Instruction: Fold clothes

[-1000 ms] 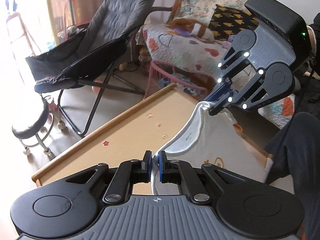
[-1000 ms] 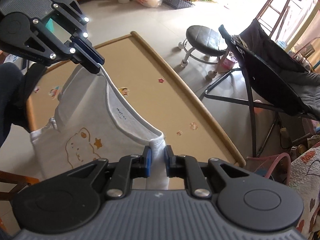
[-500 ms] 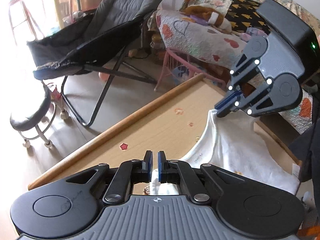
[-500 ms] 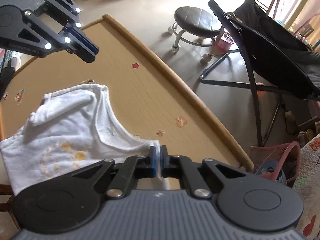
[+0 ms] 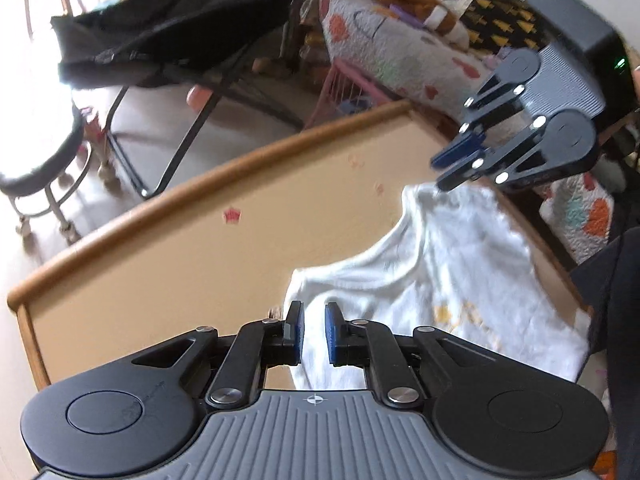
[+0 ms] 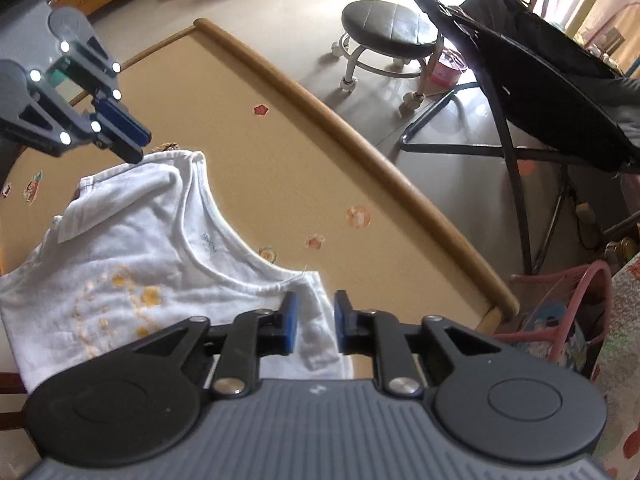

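- Step in hand: laying out. The white cotton sleeveless shirt with a yellow print [image 6: 132, 264] lies spread on the tan wooden table [image 6: 280, 184], lower left of the right wrist view.
- Left gripper [image 5: 312, 334] and right gripper [image 6: 314, 322]: both parted a little, shoulder straps lying loose between the pads (contact apparently nil; left view blurred).
- Next move, as judged: re-grip one side edge and fold it across.

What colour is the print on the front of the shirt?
Yellow-orange, faint, on the white shirt; it shows best in the right wrist view.
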The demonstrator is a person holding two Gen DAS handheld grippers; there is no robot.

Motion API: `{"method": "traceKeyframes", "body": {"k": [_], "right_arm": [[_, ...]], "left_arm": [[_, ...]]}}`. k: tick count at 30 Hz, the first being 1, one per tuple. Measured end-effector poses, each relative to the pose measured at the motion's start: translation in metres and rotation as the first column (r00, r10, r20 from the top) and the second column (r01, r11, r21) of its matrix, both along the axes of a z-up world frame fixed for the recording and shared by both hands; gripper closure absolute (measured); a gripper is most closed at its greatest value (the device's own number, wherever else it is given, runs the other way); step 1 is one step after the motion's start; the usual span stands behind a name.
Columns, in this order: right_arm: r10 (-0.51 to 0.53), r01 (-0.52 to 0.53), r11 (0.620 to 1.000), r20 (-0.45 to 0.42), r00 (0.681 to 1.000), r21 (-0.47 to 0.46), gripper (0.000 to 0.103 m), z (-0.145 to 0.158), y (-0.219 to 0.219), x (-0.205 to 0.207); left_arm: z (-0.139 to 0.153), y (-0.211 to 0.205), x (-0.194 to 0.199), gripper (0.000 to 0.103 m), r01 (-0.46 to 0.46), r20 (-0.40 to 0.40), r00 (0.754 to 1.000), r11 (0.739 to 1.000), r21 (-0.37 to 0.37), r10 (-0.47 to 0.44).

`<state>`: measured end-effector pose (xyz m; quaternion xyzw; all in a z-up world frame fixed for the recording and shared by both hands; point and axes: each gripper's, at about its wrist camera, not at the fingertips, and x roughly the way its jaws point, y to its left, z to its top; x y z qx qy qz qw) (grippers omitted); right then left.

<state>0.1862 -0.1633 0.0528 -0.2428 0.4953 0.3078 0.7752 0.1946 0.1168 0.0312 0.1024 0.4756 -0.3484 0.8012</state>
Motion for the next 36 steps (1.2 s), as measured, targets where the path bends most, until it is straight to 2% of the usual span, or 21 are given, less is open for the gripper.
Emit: {"method": "traceKeyframes", "body": {"k": [6,11,16,22,25,29,30,31,33,36], "right_arm": [[-0.038,0.037,0.999,0.021,0.999,0.013,0.072,-0.002,-0.008,-0.012],[-0.067,0.066,0.998,0.024,0.998,0.011,0.07,-0.007,-0.017,-0.018],[-0.082,0.082,0.996,0.031,0.996,0.018,0.07,-0.01,-0.023,-0.022],[-0.106,0.105,0.994,0.038,0.994,0.027,0.069,-0.013,-0.028,-0.023],[-0.117,0.116,0.993,0.039,0.992,0.026,0.069,-0.014,-0.031,-0.024],[-0.127,0.127,0.992,0.041,0.991,0.015,0.069,-0.017,-0.034,-0.025],[-0.128,0.128,0.992,0.041,0.991,0.011,0.069,-0.018,-0.035,-0.025],[-0.129,0.129,0.992,0.041,0.991,0.008,0.069,-0.019,-0.036,-0.025],[-0.129,0.129,0.992,0.038,0.991,0.008,0.069,-0.02,-0.037,-0.026],[-0.13,0.129,0.992,0.036,0.991,0.012,0.069,-0.02,-0.038,-0.028]], "left_arm": [[-0.012,-0.007,-0.012,0.088,-0.011,-0.007,1.0,0.999,0.036,0.012],[-0.015,-0.007,-0.013,0.086,-0.058,0.01,0.998,0.995,0.075,0.058],[-0.015,-0.011,-0.013,0.068,-0.086,0.016,0.996,0.991,0.105,0.085],[-0.017,-0.014,-0.009,0.062,-0.11,0.002,0.994,0.986,0.124,0.111],[-0.017,-0.017,-0.009,0.068,-0.1,0.004,0.995,0.984,0.145,0.101],[-0.015,-0.022,-0.01,0.071,-0.08,0.009,0.997,0.98,0.181,0.08],[-0.015,-0.022,-0.01,0.076,-0.078,0.008,0.997,0.981,0.18,0.078],[-0.014,-0.022,-0.011,0.088,-0.073,0.01,0.997,0.981,0.178,0.072],[-0.013,-0.023,-0.012,0.095,-0.068,0.015,0.998,0.982,0.178,0.066],[-0.014,-0.022,-0.013,0.1,-0.06,0.016,0.998,0.983,0.175,0.058]]}}
